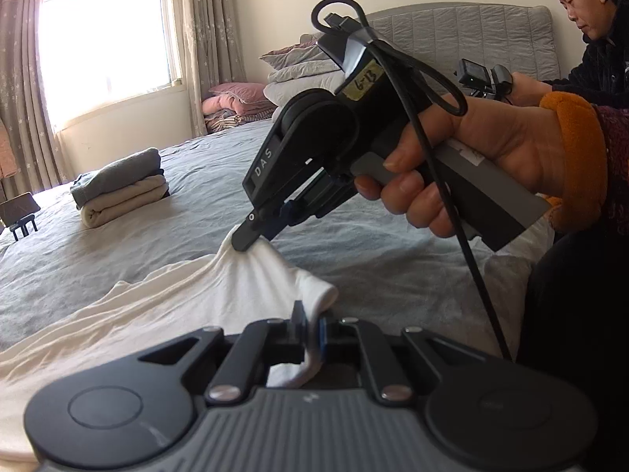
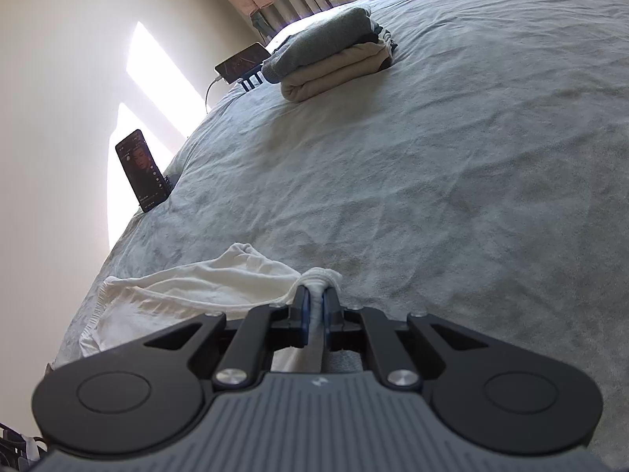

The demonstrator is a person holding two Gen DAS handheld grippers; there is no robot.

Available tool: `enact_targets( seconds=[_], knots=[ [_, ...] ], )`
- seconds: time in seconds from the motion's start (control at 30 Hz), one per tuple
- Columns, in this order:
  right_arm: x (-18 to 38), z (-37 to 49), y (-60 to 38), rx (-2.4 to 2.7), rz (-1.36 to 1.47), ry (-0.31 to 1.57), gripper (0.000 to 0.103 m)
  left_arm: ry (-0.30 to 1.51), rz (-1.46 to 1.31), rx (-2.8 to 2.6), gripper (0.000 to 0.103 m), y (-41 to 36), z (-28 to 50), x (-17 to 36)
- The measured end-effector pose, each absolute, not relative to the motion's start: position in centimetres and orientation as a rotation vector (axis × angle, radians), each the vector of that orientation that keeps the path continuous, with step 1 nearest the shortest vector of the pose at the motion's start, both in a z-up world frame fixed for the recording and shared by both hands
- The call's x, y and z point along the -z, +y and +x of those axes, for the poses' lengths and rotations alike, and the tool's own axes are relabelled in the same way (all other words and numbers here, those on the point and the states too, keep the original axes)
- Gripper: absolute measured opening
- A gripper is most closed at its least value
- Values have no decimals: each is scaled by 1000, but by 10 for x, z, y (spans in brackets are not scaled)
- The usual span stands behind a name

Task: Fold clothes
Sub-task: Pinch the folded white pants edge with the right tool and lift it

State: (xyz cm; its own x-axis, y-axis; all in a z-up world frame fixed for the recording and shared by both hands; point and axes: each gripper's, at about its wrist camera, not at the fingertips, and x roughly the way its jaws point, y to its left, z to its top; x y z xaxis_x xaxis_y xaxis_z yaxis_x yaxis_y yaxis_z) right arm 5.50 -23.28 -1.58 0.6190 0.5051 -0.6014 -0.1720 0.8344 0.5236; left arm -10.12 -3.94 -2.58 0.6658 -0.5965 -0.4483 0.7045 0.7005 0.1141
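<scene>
A white garment (image 1: 196, 299) lies crumpled on the grey bed sheet (image 1: 188, 212). At the bottom of the left wrist view, my left gripper (image 1: 310, 326) is shut on a bunched edge of it. A hand holds my right gripper (image 1: 251, 236) just beyond, tilted down and pinching another raised fold of the same cloth. In the right wrist view the right gripper (image 2: 314, 303) is shut on a white fold, and the rest of the garment (image 2: 188, 287) trails off to the left over the sheet (image 2: 432, 196).
A stack of folded clothes (image 1: 122, 185) (image 2: 330, 63) sits far across the bed. Two phones (image 2: 143, 171) (image 2: 241, 63) stand at the bed's edge by the wall. Pillows (image 1: 298, 74) pile at the headboard. A second person (image 1: 597, 51) sits at the back right.
</scene>
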Motion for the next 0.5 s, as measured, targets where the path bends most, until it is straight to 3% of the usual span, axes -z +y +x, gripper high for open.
enact_targets(
  seconds=[0.5],
  knots=[
    [-35, 78, -168, -492, 375, 782, 7, 426, -261, 545, 6, 47, -85, -4]
  ],
)
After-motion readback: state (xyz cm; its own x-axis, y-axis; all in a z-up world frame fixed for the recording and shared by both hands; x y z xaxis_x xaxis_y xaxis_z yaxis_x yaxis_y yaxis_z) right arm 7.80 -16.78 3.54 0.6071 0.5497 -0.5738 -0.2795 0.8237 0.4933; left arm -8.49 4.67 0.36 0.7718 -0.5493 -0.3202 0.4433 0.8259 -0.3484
